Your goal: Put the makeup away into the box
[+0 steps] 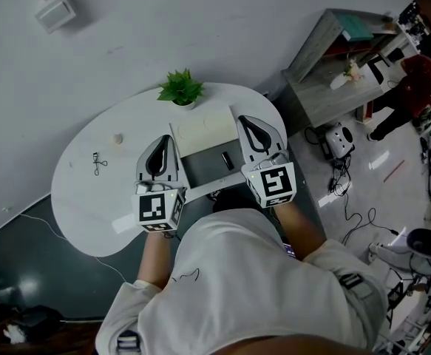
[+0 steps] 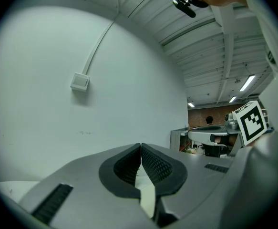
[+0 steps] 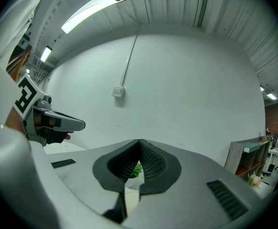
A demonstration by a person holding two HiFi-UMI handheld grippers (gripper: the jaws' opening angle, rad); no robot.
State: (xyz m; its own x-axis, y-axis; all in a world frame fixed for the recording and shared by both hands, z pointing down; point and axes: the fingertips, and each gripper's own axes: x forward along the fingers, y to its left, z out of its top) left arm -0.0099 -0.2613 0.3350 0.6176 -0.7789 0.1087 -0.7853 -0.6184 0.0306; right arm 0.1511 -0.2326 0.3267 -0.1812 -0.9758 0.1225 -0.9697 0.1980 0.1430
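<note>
An open box (image 1: 197, 174) sits mid-table, its white lid (image 1: 200, 128) tilted back toward the plant. A small dark makeup item (image 1: 226, 159) lies inside it. My left gripper (image 1: 164, 140) is level at the box's left side, shut and holding nothing; its jaws (image 2: 141, 148) meet against the bare wall. My right gripper (image 1: 245, 120) is by the box's right side, also shut and empty (image 3: 139, 143). A small pale item (image 1: 117, 138) and a thin dark wire-like tool (image 1: 97, 163) lie on the table's left part.
The white kidney-shaped table (image 1: 89, 213) stands against a grey wall. A potted green plant (image 1: 181, 89) is at its far edge, also glimpsed between the right jaws. A wooden shelf unit (image 1: 333, 65), cables and a person in red (image 1: 418, 80) are at the right.
</note>
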